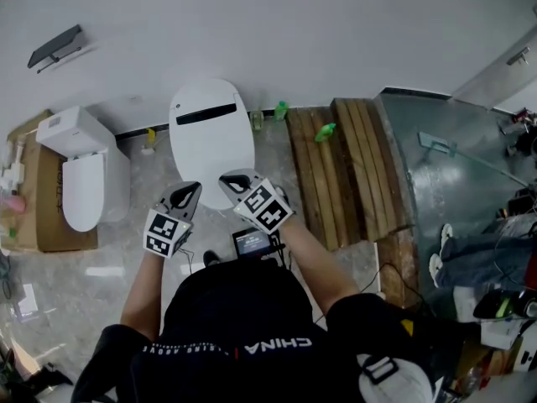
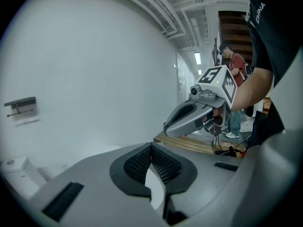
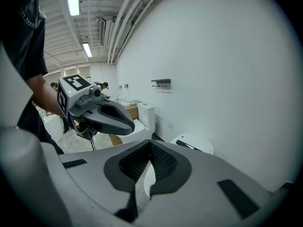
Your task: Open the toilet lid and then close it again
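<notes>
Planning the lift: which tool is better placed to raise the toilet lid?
Right, narrowly. The left tool and right tool both hover shut and empty by the closed toilet lid, but the right one's view shows the lid ahead.

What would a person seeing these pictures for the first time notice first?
A white toilet with its lid down stands against the wall at the centre of the head view. Just in front of it, the left gripper and the right gripper hover, both shut and empty. A second toilet stands at the left, and wooden planks lie at the right.
</notes>
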A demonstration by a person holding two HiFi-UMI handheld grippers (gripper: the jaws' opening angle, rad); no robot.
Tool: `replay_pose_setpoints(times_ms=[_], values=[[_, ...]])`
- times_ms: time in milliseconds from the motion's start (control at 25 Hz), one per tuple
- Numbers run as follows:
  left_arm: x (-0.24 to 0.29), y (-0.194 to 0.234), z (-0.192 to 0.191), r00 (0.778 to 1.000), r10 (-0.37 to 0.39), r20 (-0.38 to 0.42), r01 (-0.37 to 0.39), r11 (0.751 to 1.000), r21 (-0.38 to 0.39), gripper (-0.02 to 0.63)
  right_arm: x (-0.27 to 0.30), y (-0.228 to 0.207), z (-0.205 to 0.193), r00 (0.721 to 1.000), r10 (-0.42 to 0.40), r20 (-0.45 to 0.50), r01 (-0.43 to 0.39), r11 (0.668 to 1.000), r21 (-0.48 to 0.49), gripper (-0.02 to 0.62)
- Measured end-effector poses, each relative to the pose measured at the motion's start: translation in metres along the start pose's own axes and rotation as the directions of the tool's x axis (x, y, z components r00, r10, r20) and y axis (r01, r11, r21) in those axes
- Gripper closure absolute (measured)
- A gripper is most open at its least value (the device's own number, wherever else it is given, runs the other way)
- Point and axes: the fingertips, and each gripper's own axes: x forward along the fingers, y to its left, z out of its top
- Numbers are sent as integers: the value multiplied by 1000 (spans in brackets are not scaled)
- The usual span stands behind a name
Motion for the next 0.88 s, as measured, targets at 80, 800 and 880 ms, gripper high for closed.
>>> replay_pose_setpoints(times_ms=[80,800,880], values=[[0,2,1,1000,3,0,-3,1000,1,595,0,0,0,1000,1,0,-1,1000,0,583],[44,-15,-67,986,-39,-163,45,998,31,595,22,-20,-87,991,92,-99,-85,994,74,581],[51,-13,-82,982,-35,-188,43,998,41,595,32,-25,-107,988,100,-121,-90,992,83,580]])
